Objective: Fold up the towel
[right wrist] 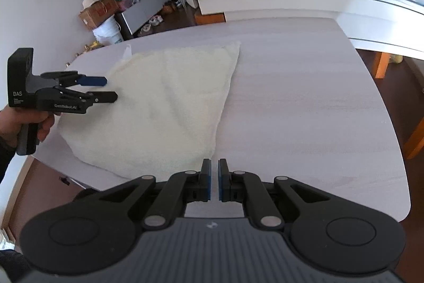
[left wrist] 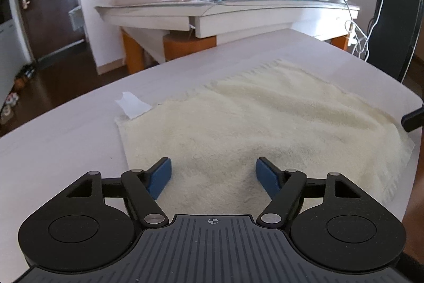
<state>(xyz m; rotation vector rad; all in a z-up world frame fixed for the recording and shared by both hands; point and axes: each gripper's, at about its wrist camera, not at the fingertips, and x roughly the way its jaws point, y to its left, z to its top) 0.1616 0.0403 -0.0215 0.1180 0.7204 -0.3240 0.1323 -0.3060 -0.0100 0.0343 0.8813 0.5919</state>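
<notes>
The cream-coloured fluffy terry towel (left wrist: 265,123) lies on the pale wood-grain tabletop (right wrist: 304,102), apparently already doubled over, with the left tongs (left wrist: 213,175) spread wide above its near part, nothing between them. The right tongs (right wrist: 214,178) are pinched shut on nothing, just off the towel's near corner. For the next fold, I'd say: take matching corners, lift together, line the edges up.

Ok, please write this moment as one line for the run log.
towel: folded, flat on table | left gripper: open above towel, empty | right gripper: shut, empty
</notes>
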